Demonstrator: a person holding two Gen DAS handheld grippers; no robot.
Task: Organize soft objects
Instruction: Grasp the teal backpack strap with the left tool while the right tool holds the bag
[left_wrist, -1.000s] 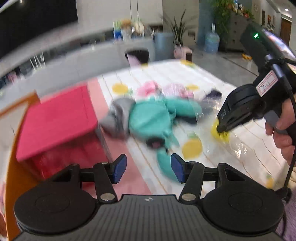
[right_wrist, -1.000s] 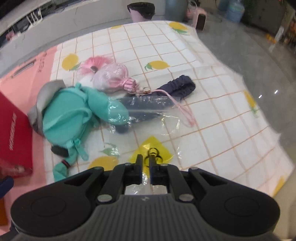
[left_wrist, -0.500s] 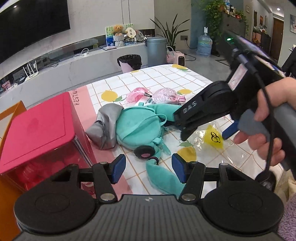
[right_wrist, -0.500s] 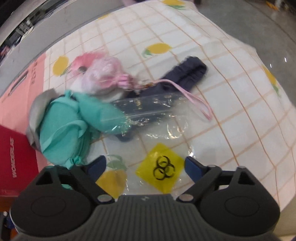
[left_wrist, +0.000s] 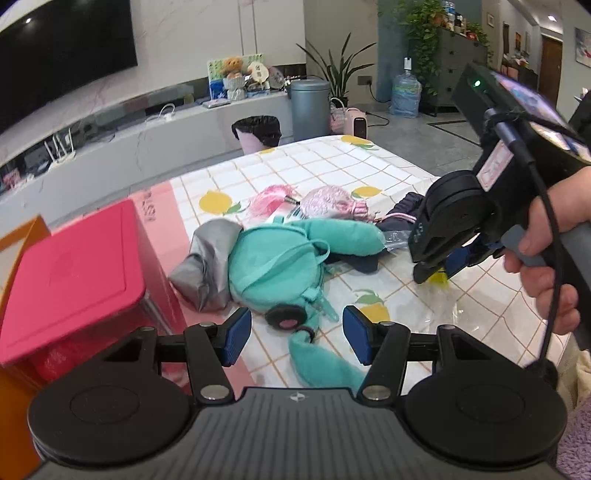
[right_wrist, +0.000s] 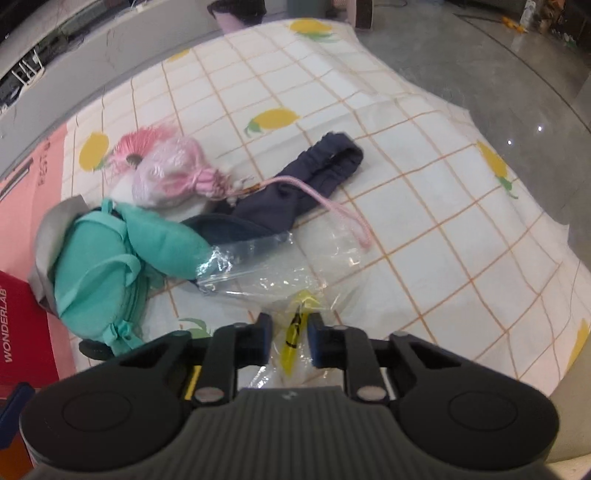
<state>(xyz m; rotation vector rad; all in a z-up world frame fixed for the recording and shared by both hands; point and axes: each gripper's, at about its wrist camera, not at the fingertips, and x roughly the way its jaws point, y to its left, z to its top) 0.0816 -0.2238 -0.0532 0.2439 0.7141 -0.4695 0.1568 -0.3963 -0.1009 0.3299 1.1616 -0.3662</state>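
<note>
A teal plush backpack (left_wrist: 280, 262) lies on the lemon-print tablecloth (left_wrist: 332, 166), also seen in the right wrist view (right_wrist: 107, 273). Beside it lie a grey pouch (left_wrist: 207, 262), a pink drawstring bag (right_wrist: 170, 177) and a dark navy cloth (right_wrist: 317, 173). A clear plastic bag (right_wrist: 280, 266) with a yellow biohazard mark covers one teal limb. My right gripper (right_wrist: 290, 332) is shut on the bag's near end, lifting it; it shows in the left wrist view (left_wrist: 436, 269). My left gripper (left_wrist: 295, 338) is open and empty, just above the backpack's lower limb.
A red lidded box (left_wrist: 70, 269) stands on the table's left, with an orange edge (left_wrist: 22, 236) beside it. The table's far and right edges drop to a grey floor (right_wrist: 480, 55). A bin (left_wrist: 256, 133) and a low shelf stand beyond.
My right gripper opened wide half a second ago and has now closed on the plastic bag, bunching it up. My left gripper has steadied near the backpack, still open.
</note>
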